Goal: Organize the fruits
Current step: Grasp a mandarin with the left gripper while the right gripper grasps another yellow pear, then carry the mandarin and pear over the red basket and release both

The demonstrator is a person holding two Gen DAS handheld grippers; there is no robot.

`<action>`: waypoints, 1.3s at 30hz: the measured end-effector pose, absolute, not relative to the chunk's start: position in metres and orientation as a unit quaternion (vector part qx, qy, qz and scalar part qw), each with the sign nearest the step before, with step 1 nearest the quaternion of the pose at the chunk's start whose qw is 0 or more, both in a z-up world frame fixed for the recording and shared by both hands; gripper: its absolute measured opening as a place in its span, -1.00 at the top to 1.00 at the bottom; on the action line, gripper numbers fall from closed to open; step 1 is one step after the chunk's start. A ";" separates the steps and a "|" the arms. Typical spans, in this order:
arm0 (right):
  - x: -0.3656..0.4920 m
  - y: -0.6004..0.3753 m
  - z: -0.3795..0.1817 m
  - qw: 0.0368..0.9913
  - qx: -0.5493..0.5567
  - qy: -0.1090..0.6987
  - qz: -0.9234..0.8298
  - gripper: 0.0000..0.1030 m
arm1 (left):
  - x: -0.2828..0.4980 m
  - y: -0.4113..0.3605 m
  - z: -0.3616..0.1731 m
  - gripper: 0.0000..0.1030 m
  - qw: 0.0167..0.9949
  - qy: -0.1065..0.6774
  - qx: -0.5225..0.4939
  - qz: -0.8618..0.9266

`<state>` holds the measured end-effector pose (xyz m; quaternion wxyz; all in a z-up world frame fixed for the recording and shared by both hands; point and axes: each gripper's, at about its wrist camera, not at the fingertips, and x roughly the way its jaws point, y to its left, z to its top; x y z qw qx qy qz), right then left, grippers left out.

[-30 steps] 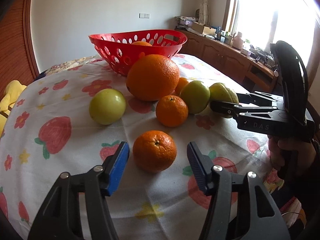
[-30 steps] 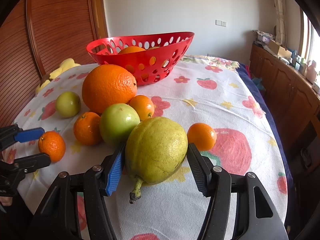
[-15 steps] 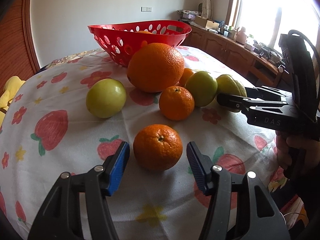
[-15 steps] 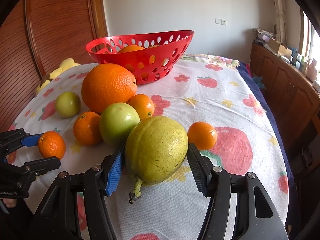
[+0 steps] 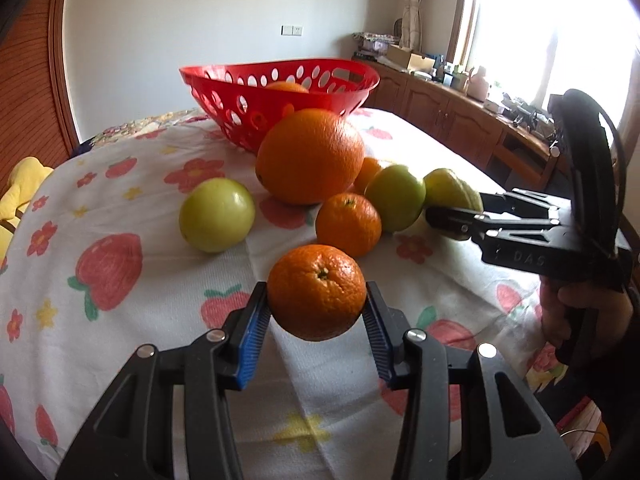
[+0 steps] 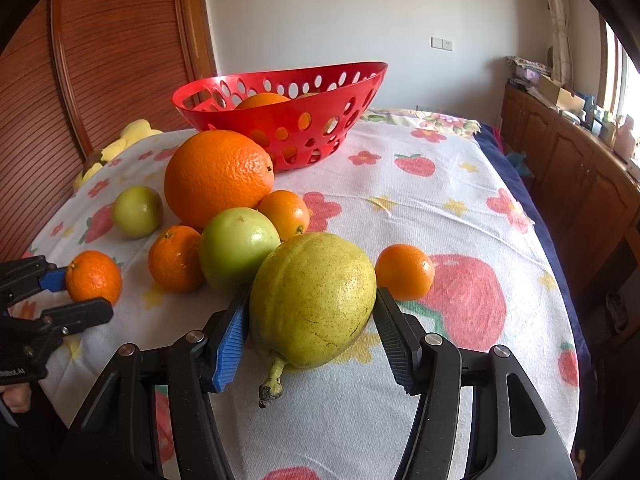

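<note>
1. Both my tongs are clamped on fruit: my left gripper (image 5: 316, 312) pinches a small mandarin (image 5: 316, 291) between its blue pads.
2. My right gripper (image 6: 310, 332) presses on a yellow-green pear (image 6: 313, 304), which rests on the strawberry-print cloth (image 6: 440, 184).
3. Near them lie a big orange (image 6: 218, 178), two green apples and more mandarins.
4. Behind the big orange stands the red basket (image 6: 292, 120), with an orange fruit inside.
</note>
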<state>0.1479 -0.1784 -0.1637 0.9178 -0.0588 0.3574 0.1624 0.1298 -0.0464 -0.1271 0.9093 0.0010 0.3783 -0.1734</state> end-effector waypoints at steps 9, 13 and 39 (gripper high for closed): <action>0.147 -0.180 -0.160 0.920 -0.055 0.354 0.157 -0.19 | 0.133 -0.043 -0.112 0.13 0.917 0.360 0.002 -0.173; 0.146 -0.178 -0.160 0.919 -0.060 0.356 0.161 -0.19 | 0.139 -0.041 -0.103 0.13 0.920 0.351 0.001 -0.175; 0.166 -0.186 -0.090 0.927 -0.056 0.323 0.183 -0.20 | 0.200 -0.045 -0.033 0.13 0.927 0.318 0.006 -0.197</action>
